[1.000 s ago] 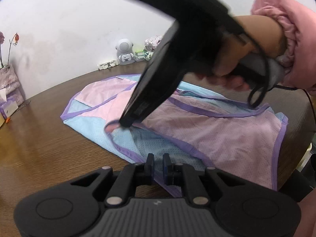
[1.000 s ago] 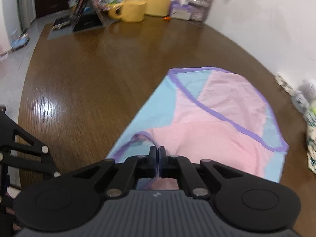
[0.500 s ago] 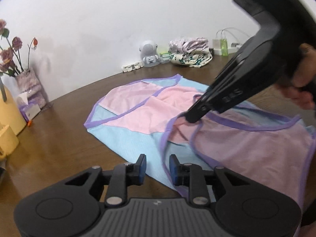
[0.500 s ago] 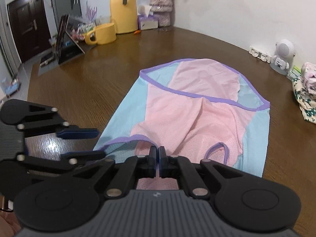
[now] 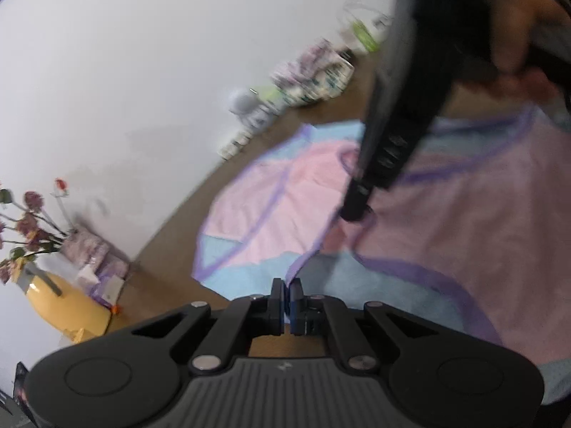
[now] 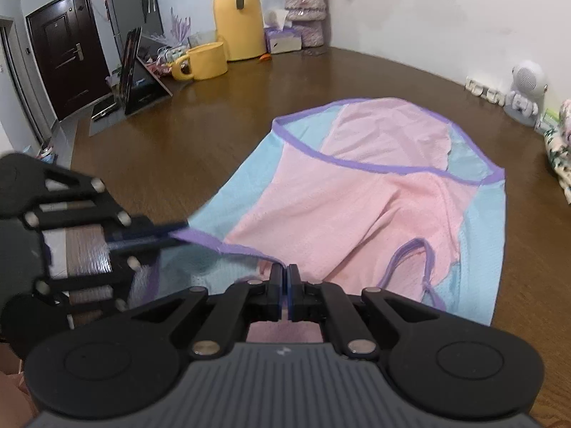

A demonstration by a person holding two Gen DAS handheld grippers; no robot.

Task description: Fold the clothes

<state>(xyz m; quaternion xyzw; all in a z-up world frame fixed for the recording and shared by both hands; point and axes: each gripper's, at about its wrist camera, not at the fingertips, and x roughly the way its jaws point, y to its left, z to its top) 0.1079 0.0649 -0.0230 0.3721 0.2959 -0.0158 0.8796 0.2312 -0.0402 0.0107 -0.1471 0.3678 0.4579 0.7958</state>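
Note:
A pink and light-blue mesh garment with purple trim lies partly folded on the brown table. My right gripper is shut on its purple hem, with pink cloth bunched under the jaws. In the left wrist view the garment fills the right side, and the right gripper reaches down onto it from above. My left gripper has its jaws closing on the same purple hem a little way along. From the right wrist the left gripper shows pinching that hem, which is lifted off the table between the two grippers.
At the table's far end stand a yellow thermos, a yellow mug, a tissue box and a tablet on a stand. A white robot figure and a patterned cloth pile sit by the wall.
My left gripper opened, moved up to the purple hem and closed on it, rolling as it went. The right gripper carried its hem across the garment, then held still.

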